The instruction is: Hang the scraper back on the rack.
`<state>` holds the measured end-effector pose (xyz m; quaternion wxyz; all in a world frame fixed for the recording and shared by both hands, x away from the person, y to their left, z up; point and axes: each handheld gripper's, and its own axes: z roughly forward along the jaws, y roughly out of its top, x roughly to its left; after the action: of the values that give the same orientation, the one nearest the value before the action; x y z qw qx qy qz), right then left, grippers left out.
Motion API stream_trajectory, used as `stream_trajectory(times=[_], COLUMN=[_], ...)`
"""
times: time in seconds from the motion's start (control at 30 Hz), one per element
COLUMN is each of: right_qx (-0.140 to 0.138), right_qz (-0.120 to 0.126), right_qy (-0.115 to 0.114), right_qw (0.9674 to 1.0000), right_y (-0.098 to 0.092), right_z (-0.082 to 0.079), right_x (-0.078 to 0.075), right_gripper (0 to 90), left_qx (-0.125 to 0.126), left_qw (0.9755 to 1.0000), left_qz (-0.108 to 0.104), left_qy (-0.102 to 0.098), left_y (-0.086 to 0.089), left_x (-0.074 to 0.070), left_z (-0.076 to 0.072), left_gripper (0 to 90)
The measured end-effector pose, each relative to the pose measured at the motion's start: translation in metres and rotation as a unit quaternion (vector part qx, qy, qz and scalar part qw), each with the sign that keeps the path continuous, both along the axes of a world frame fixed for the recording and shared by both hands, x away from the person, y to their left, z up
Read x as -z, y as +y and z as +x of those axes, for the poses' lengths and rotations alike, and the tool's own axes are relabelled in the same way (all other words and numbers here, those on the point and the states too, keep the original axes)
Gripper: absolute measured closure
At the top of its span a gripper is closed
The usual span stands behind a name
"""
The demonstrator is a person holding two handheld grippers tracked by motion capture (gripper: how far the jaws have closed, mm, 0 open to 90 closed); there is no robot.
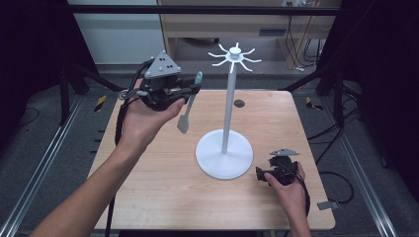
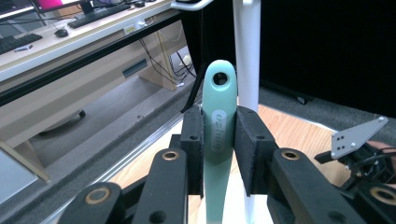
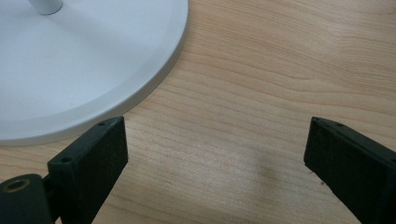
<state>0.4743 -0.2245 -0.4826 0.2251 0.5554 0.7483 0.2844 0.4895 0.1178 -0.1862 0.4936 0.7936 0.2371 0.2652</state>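
A white stand [image 1: 228, 111] with a round base [image 1: 224, 157] and a ring of hooks [image 1: 235, 55] on top rises from the middle of the wooden table. My left gripper [image 1: 191, 89] is held up left of the pole, shut on the mint-green handle [image 2: 218, 126] of a spatula [image 1: 189, 102]. The spatula's grey blade [image 1: 183, 122] hangs down above the table, and the handle's end hole [image 2: 219, 79] points up toward the pole [image 2: 246, 51]. My right gripper [image 1: 261, 172] rests low at the base's right rim [image 3: 154, 79], open, with bare wood between its jaws.
The table [image 1: 163, 182] has a small dark hole [image 1: 239, 103] at its far middle. Metal rails [image 1: 34, 168] run along both sides on the floor. A wooden desk [image 2: 70, 51] with keyboards stands beyond, and black curtains hang left and right.
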Motion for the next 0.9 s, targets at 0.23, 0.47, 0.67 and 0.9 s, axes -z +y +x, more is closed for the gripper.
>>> stream_trajectory(times=[0.23, 0.47, 0.67, 0.9], right_qx=[0.001, 0.000, 0.000, 0.001], right_qz=[0.001, 0.002, 0.002, 0.001], right_qy=[0.002, 0.001, 0.002, 0.003], right_qw=[1.0000, 1.0000, 1.0000, 1.0000], right_y=[0.000, 0.000, 0.000, -0.001], right_z=[0.000, 0.000, 0.000, -0.001], right_x=[0.000, 0.000, 0.000, 0.000], right_gripper=[6.6, 6.6, 6.6, 6.6], left_qx=[0.003, 0.008, 0.011, 0.015], left_qw=[0.9999, 0.9997, 0.9997, 0.9996], left_qz=[-0.011, -0.016, -0.017, -0.019], left_qy=[-0.004, -0.016, -0.016, -0.015], left_y=[-0.007, -0.012, -0.013, -0.014], left_x=[-0.006, -0.013, -0.015, -0.017], left_z=[0.000, -0.003, -0.004, -0.003], left_gripper=[73.9, 73.9, 73.9, 73.9])
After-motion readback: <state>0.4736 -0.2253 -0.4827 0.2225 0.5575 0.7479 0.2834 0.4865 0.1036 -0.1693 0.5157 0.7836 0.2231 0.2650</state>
